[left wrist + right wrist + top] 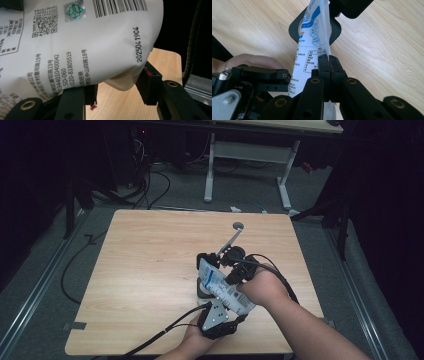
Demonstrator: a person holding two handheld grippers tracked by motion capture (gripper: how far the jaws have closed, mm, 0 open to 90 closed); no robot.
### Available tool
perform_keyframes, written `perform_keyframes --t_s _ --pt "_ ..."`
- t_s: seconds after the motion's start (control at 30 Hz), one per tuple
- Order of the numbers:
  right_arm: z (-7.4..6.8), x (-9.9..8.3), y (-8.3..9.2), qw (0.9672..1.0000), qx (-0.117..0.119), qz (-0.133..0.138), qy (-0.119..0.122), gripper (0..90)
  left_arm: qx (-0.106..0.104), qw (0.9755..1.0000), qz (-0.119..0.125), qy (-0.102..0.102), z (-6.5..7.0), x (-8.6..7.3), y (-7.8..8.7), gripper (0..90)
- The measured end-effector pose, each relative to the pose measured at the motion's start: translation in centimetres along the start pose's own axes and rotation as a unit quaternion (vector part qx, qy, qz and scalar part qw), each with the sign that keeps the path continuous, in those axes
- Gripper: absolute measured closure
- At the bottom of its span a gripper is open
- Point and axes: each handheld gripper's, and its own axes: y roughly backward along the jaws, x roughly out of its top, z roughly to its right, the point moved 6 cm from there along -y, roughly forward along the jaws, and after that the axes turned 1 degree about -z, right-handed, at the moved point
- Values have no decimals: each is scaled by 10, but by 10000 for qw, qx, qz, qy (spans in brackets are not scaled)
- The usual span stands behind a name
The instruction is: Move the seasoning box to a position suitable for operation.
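A white pouch (223, 289) with blue print and a barcode hangs tilted over the table, held from both ends. My left gripper (216, 316) comes up from the near edge. In the left gripper view its jaws (118, 85) press on the bulging lower corner of the pouch (82, 45) from both sides. My right gripper (235, 271) reaches in from the right. Its jaws (328, 62) are shut flat on the thin side edge of the pouch (312, 42). A black rounded base (295, 27) lies on the wood under the pouch's far end.
The wooden table (150, 265) has bare room to the left and at the back. A grey rod with a round end (234, 234) slants up behind the grippers. Cables (160, 335) trail off the near edge. A desk frame (250, 155) stands beyond on the floor.
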Motion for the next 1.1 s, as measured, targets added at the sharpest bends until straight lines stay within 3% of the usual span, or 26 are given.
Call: perform_keyframes --t_s 1.1 --pt "1 2 0 9999 -29 15 103 900 9 10000 64 18 0 2 0 569"
